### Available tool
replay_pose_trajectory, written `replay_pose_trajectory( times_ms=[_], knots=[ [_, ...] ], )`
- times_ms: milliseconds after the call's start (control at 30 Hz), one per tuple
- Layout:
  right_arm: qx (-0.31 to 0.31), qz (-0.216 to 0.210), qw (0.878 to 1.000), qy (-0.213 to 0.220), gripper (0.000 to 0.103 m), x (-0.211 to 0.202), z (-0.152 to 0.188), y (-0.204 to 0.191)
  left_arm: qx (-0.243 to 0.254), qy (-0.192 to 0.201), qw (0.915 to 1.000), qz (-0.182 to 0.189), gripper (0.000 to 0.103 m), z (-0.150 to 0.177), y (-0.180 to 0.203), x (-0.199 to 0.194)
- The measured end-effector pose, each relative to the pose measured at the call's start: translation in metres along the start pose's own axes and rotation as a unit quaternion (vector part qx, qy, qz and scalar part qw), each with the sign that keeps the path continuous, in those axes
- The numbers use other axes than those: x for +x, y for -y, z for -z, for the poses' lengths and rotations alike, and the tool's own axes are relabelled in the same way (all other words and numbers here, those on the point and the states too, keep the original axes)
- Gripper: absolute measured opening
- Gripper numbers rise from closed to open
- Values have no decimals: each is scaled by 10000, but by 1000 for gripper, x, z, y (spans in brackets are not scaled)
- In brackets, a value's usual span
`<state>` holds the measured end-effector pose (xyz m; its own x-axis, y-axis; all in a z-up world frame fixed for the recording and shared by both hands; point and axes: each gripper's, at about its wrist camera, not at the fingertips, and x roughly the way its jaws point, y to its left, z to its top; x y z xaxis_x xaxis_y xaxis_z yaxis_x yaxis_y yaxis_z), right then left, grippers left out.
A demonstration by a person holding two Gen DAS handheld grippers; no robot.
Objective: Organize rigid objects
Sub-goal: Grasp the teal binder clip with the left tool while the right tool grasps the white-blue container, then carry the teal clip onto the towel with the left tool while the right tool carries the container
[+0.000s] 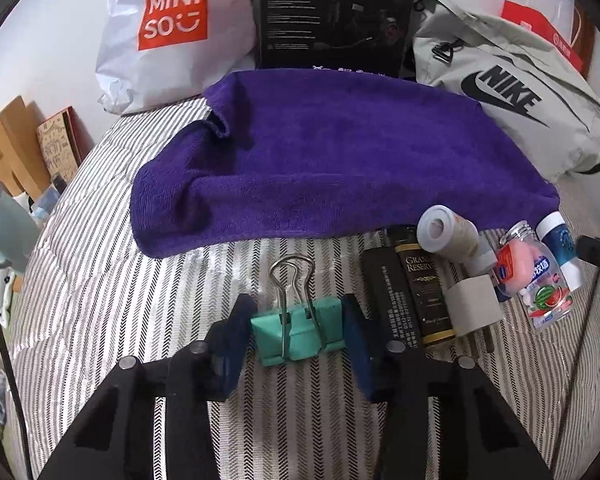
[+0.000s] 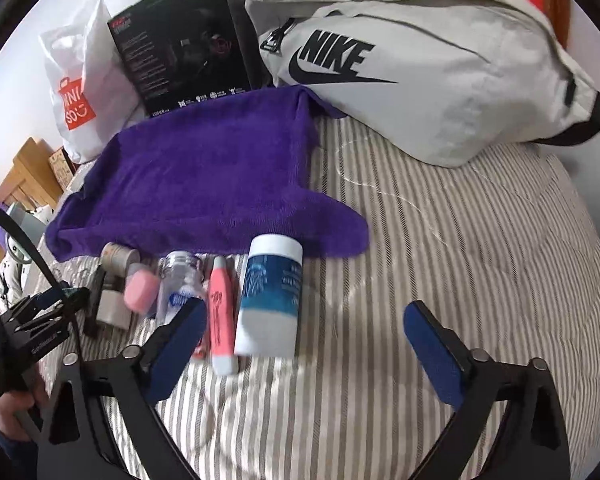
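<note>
My left gripper (image 1: 298, 330) is shut on a teal binder clip (image 1: 298, 330), its blue pads pressing both sides, wire handles pointing away, just above the striped bedcover. Right of it lies a row of items: a dark box (image 1: 384, 300), a black-gold bottle (image 1: 428, 296), a tape roll (image 1: 444, 230), a clear candy bottle (image 1: 540, 280) and a blue-white bottle (image 1: 562, 244). My right gripper (image 2: 306, 340) is open and empty, near the blue-white bottle (image 2: 270, 300) and a pink-white tube (image 2: 222, 316). The left gripper shows at the left of the right wrist view (image 2: 60, 300).
A purple towel (image 1: 320, 168) lies spread behind the row. Behind it stand a Miniso bag (image 1: 168, 32), a black box (image 1: 332, 12) and a grey Nike bag (image 2: 420, 68). Striped bedcover (image 2: 460, 240) stretches to the right. Furniture is beyond the bed's left edge.
</note>
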<state>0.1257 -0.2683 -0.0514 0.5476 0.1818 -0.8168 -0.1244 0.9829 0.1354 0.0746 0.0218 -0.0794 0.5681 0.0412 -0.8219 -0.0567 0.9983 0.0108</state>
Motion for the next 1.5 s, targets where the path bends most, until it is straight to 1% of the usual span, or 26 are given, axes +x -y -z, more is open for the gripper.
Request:
replay_pose_trajectory(
  times_ms=[100,133,167,233,267,300,333,367,433,533,633,733,800,867,967,1033,1167,1300,1433,1500],
  knots=[
    [-139,-15,9999,-52,85,13,-4,-6,-49,-7,10000,81,42,0,-3,0],
    [-200,-40,9998,-69,78,18,-5,-9,-19,-13,10000,85,42,-1,-3,1],
    [-227,-41,9997,-109,76,22,-5,-10,-1,-23,10000,88,42,-1,-3,1],
    [-273,-10,9994,-207,73,31,-5,-13,-10,-25,9999,102,42,-1,-3,0],
    [-319,23,9992,-244,69,35,-4,-15,26,-17,9999,98,42,-1,-3,1],
    [-374,54,9989,-265,66,38,-3,-16,34,-14,9999,105,42,-1,-3,1],
    [-412,77,9988,-254,64,40,-2,-17,23,-14,9999,122,42,-1,-4,1],
    [-443,104,9987,-240,64,44,0,-17,42,-19,9999,134,42,0,-4,0],
    [-605,220,9979,-118,59,43,3,-20,59,-41,9999,147,42,0,-5,-1],
    [-758,217,9967,-170,43,40,7,-18,73,-20,9998,164,43,1,-6,-1],
    [-676,125,9975,-188,42,39,8,-12,49,23,9999,119,43,1,-5,-1],
    [-922,267,9953,-138,42,40,9,-18,97,59,9998,173,42,0,-5,0],
    [-978,266,9948,-101,42,40,9,-20,73,46,9997,220,42,-1,-7,0],
    [-984,214,9949,-101,38,41,7,-19,26,23,9996,294,42,-2,-10,0],
    [-931,52,9955,-165,37,38,6,-15,-51,11,9995,319,42,0,-15,-3],
    [-779,-170,9966,-207,37,34,7,-10,-99,28,9994,344,42,0,-19,-7],
    [-781,-180,9967,-113,37,19,8,-9,-216,84,9988,426,42,-1,-27,-16],
    [-774,-281,9966,-74,37,7,7,-12,-290,159,9984,455,42,-5,-33,-26],
    [-868,-352,9956,30,37,-4,4,-19,-379,237,9976,527,42,-15,-37,-36],
    [-876,-400,9953,34,37,-7,1,-21,-338,286,9978,487,42,-21,-39,-41]
  ],
)
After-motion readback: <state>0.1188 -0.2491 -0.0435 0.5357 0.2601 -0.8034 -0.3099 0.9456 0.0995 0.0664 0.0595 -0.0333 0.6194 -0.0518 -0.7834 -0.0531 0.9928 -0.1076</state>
